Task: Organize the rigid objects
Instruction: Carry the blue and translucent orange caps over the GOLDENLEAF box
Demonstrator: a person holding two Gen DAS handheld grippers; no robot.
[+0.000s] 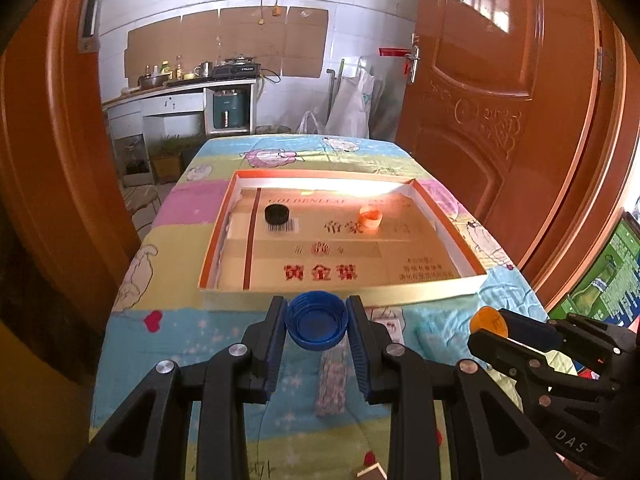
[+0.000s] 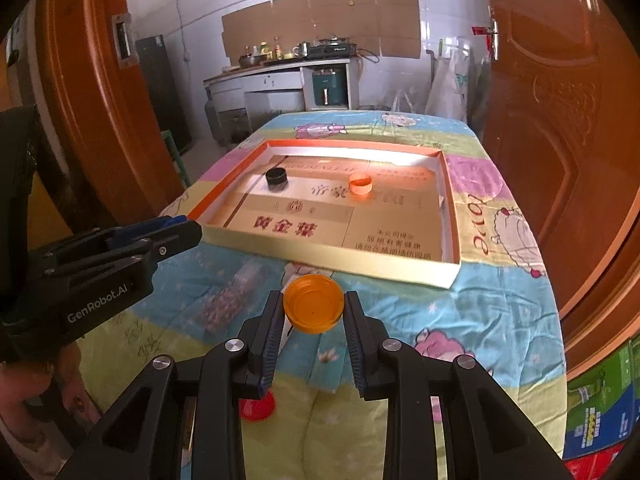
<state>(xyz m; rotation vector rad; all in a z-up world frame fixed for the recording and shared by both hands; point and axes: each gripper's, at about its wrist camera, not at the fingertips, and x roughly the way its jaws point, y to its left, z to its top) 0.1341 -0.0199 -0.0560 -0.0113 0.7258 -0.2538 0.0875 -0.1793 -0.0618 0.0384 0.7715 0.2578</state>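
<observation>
A round blue ribbed plastic bottle cap (image 1: pixel 316 326), open side toward the camera, is clamped between the fingers of the left gripper (image 1: pixel 316 320), and a round translucent orange plastic bottle cap (image 2: pixel 314 309) is clamped likewise by the right gripper (image 2: pixel 314 308); both sets of fingers are closed against the cap walls. Both caps are held above the tabletop, which is covered with a pastel cartoon-print cloth (image 2: pixel 480 312), just short of the near wall of a shallow cardboard box lid with an orange rim and printed Chinese characters (image 1: pixel 344 294). Inside that lid a black round cap (image 1: pixel 277 214) sits toward the far left and a small orange cap (image 1: pixel 370 219) toward the far right, well apart from each other. The step in hand is judged to be the carrying of two caps to the lid, the gathering being partly done. The next move appears to call for each cap to be lifted over the low near wall, lowered onto the bare floor of the lid and released. Ample open floor is seen in the near half of the lid. The near wall is the edge to be cleared, and the grippers, close side by side, must be kept apart. A red cap (image 2: pixel 258 408) lies on the cloth beneath the right gripper, not yet collected.
</observation>
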